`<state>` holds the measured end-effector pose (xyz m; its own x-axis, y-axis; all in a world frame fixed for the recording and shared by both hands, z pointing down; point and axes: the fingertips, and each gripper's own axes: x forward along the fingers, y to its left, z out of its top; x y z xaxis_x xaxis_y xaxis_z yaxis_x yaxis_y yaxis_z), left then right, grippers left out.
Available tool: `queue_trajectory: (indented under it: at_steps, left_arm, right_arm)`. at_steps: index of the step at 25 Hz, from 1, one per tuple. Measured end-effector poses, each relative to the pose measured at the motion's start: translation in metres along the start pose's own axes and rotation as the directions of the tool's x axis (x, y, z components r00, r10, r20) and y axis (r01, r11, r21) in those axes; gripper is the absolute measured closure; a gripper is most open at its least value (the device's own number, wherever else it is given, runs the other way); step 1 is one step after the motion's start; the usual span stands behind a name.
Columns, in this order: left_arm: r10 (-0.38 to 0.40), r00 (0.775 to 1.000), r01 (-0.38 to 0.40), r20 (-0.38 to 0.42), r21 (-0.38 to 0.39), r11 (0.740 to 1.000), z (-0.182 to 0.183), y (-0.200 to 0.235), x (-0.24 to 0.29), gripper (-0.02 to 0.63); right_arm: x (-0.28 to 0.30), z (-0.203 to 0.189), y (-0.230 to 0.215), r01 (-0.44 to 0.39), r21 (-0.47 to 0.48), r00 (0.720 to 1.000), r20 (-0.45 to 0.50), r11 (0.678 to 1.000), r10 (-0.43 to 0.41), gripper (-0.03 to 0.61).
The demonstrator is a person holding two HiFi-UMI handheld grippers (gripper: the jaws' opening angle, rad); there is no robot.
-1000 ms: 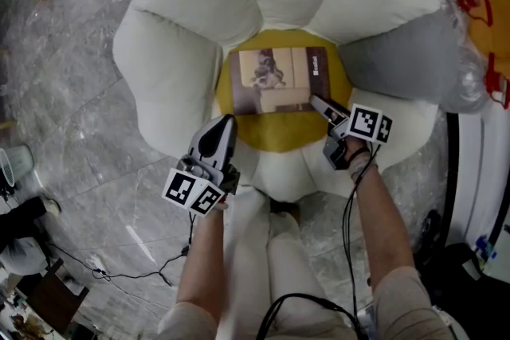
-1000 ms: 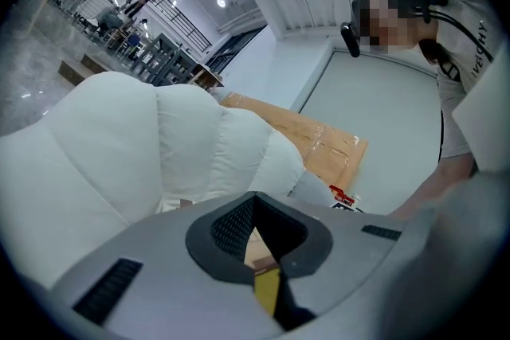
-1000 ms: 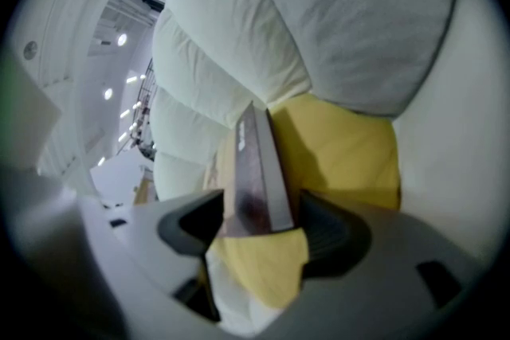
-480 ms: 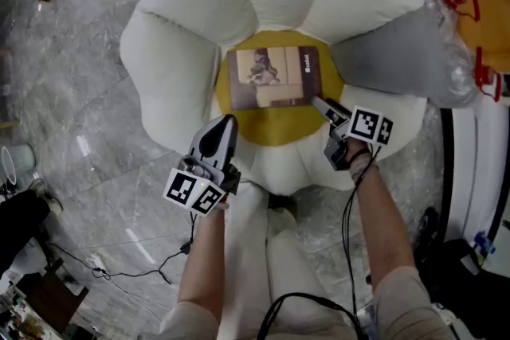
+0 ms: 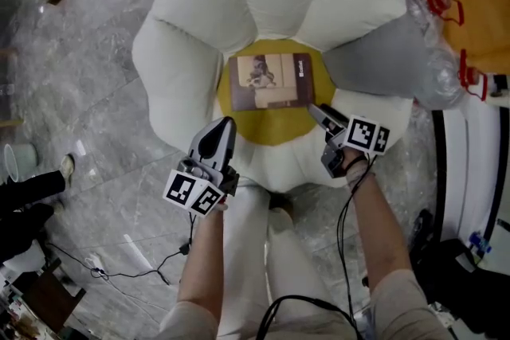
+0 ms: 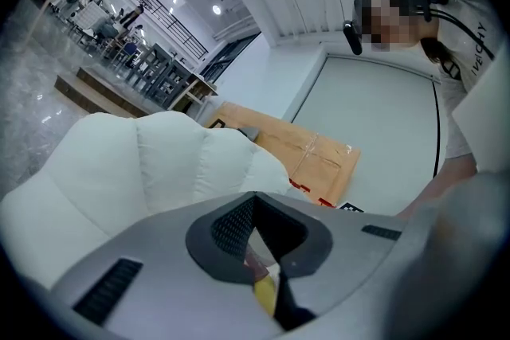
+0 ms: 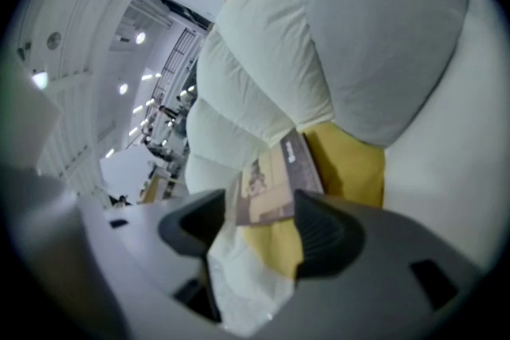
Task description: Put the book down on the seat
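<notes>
Right hand-held gripper (image 5: 315, 110) jaws apart, empty; book (image 5: 271, 81) flat on seat (image 5: 269, 128) just beyond tips.

Readable text: none for certain | book (image 5: 271, 81): white word on its dark right strip, too small | shirt (image 6: 480, 44): blurred letters by the sleeve | cubes on my left gripper (image 5: 225, 123) and right gripper (image 5: 315, 109): square markers only
</notes>
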<state>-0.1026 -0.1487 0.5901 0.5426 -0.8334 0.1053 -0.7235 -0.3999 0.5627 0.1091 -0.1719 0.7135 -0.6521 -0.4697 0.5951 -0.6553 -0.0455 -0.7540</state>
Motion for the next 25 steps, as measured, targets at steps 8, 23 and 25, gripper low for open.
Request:
queue_trajectory:
  at_steps: [8,23,25]
  left_arm:
    - [-0.007,1.0,0.007,0.009,0.005,1.0,0.031,-0.026,-0.007,0.591]
    - [-0.051,0.999,0.05,0.019,0.065,0.997,0.089,-0.096,-0.026,0.592]
    - [-0.057,0.998,0.055,0.025,0.069,0.996,0.096,-0.108,-0.03,0.591]
  right_arm:
    - [-0.029,0.009,0.051,-0.063,-0.049,0.998,0.022,0.997,0.064,0.335]
    - [-0.123,0.016,0.157,-0.132,-0.335,0.981,0.088,0.933,0.171,0.537]
    - [-0.137,0.012,0.171,-0.156,-0.345,0.977,0.086,0.926,0.197,0.543]
